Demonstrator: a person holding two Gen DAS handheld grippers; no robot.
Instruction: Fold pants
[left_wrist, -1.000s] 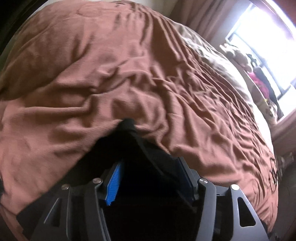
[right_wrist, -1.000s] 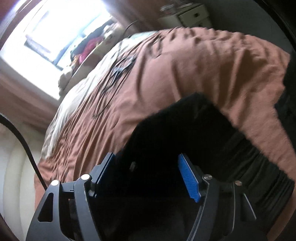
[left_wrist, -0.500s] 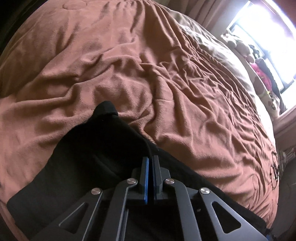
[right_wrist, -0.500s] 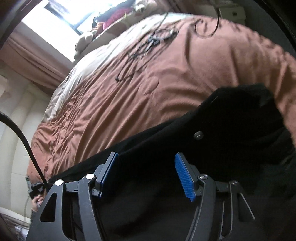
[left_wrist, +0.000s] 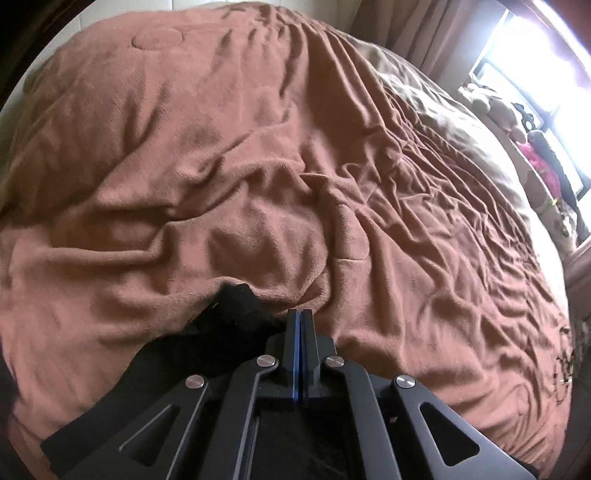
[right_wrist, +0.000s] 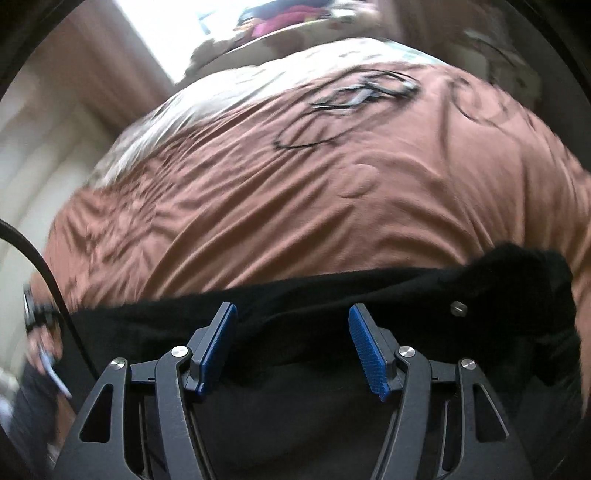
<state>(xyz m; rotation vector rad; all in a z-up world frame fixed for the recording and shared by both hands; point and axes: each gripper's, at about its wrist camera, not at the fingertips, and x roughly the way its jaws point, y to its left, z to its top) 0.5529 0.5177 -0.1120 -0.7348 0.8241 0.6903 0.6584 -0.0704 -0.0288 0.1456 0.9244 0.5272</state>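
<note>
Left wrist view, lower part taken up by the black frame of the left gripper (left_wrist: 299, 321), fingers (left_wrist: 293, 332) pressed flat together with only a thin blue line of pad between them; impossible to tell whether any cloth is caught in that seam. Only a dark corner of the pants (left_wrist: 207, 354) showing, poking out just left of the fingertips and running down under the frame, most of it hidden or cut off at the lower edge. Beyond that, a rumpled brown blanket (left_wrist: 258, 166) over the bed, a curtain (left_wrist: 406, 33) and a bright, washed-out window (left_wrist: 535, 74) at the far right, with sill clutter (left_wrist: 535, 158) too small and overexposed to identify. Right wrist view blurred throughout. Far half hard to read: a loose tangle of thin dark cables (right_wrist: 351, 99) lying on the blanket, a pale sheet (right_wrist: 207, 96) past it, a thick black cable (right_wrist: 44, 266) crossing the left edge, and a smeared object (right_wrist: 40, 332) at lower left, not identifiable. Right gripper (right_wrist: 291, 325) with fingers (right_wrist: 369, 354) spread wide, blue pads facing each other and pressing on nothing. Pants lying across the near edge of the bed as a black band, passing beneath and between the spread fingers, bunched higher toward the right where a small metal button (right_wrist: 458, 305) catches the light; near part lost in shadow under the frame.
</note>
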